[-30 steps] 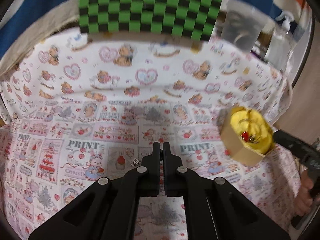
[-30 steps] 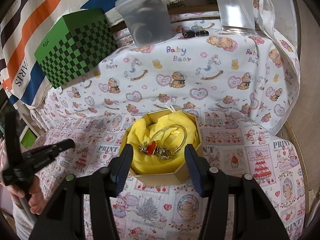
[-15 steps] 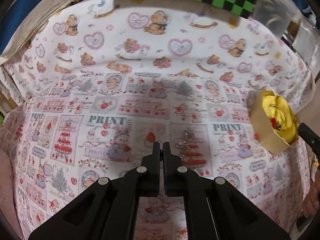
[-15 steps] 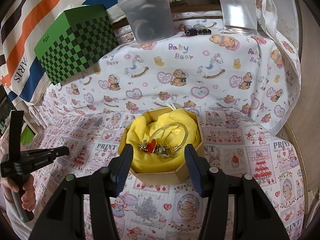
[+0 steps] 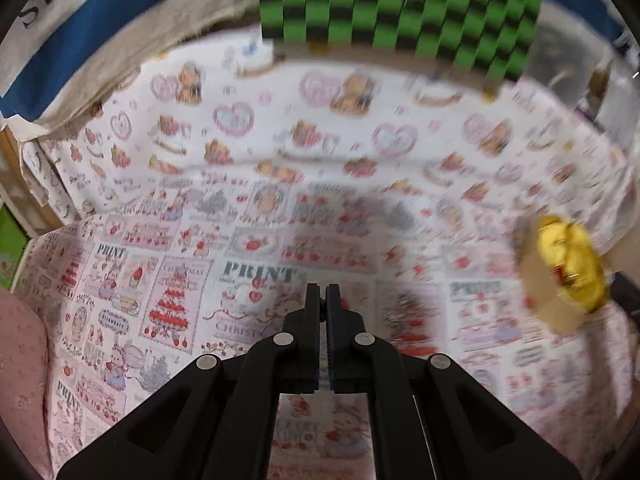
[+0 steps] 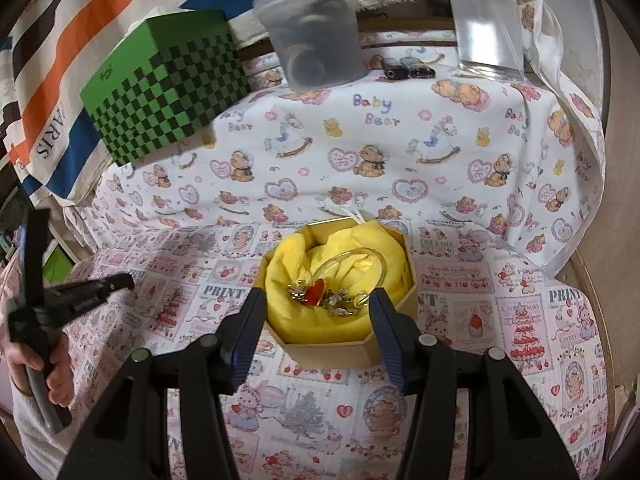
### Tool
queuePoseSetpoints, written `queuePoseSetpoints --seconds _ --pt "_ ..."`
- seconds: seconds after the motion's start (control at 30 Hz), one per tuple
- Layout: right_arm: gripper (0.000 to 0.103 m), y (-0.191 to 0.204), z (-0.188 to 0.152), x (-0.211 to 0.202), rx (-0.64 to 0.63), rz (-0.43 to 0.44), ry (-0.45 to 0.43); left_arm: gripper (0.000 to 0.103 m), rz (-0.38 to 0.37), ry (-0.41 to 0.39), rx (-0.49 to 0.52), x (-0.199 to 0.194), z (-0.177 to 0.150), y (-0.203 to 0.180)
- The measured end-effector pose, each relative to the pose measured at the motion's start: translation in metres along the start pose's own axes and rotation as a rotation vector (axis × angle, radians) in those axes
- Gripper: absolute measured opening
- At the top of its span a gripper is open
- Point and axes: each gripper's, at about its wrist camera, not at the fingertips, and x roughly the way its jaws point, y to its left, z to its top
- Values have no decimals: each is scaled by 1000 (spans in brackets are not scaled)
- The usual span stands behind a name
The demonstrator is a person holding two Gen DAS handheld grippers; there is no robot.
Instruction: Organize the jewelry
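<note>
I can read "Baby Bear" in soft colours on the white bear cloth (image 6: 376, 112), and I see it again near the right edge. On the pink patch cloth (image 6: 224, 292) I read "PRINT" in dark letters, and it shows up once more by the left tongs camera (image 5: 260, 272). On that same cloth I read "CHRISTMAS" over a red cake stand, and "CHRISTMAS" again at the right side in the right view. The striped cloth (image 6: 48, 136) behind the green box has big dark letters "ARIS"; the start of the word is hidden. The green box (image 6: 108, 74) has a small mark on top, too tiny for me to read.
</note>
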Motion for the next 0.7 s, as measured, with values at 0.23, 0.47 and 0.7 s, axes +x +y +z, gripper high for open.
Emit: queuePoseSetpoints --seconds 0.23,0.47,0.7 --pt "51 53 -12 0 -151 24 1 2 -89 -111 -10 -47 7 8" --pt "51 113 -11 39 -234 36 120 2 -84 -88 -91 -41 10 27" --pt "43 158 0 77 -218 45 203 2 -46 -53 -197 -27 12 65"
